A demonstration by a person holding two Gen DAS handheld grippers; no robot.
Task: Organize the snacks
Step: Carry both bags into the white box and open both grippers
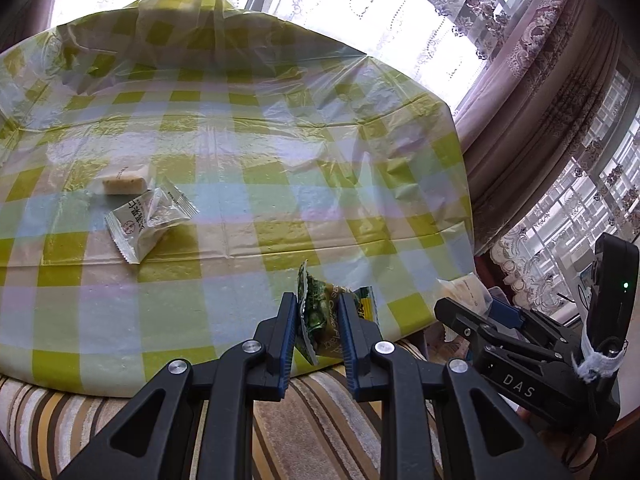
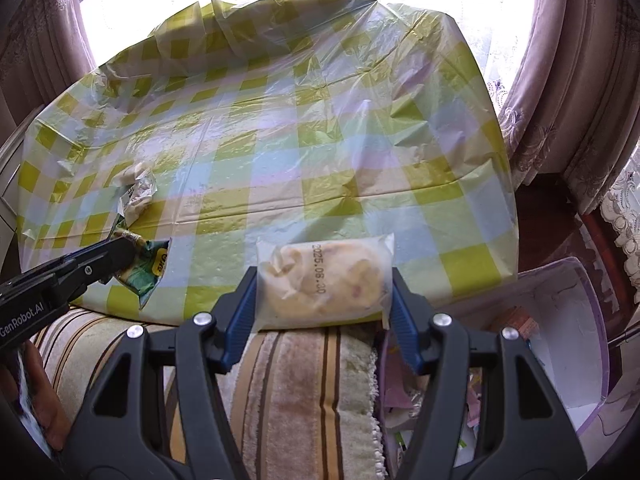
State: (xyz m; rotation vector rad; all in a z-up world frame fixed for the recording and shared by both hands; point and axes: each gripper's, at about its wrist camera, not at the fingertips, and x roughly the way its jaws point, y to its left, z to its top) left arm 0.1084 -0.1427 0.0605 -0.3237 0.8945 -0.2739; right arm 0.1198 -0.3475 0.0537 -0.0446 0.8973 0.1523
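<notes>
My left gripper (image 1: 318,308) is shut on a green snack packet (image 1: 320,320) and holds it over the near edge of the checked table (image 1: 248,152); the packet also shows in the right wrist view (image 2: 150,272). My right gripper (image 2: 322,276) is shut on a clear packet of pale pastry (image 2: 324,280) stamped with a date, at the table's near edge. It also shows in the left wrist view (image 1: 466,294). A white snack packet (image 1: 146,224) and a wrapped beige bar (image 1: 124,184) lie on the table's left side.
A green and white checked plastic cloth covers the table. A striped cushion (image 2: 304,392) lies in front of it. A white bin with a purple rim (image 2: 560,344) stands low at the right, with wrappers inside. Curtains (image 1: 540,100) and windows stand behind.
</notes>
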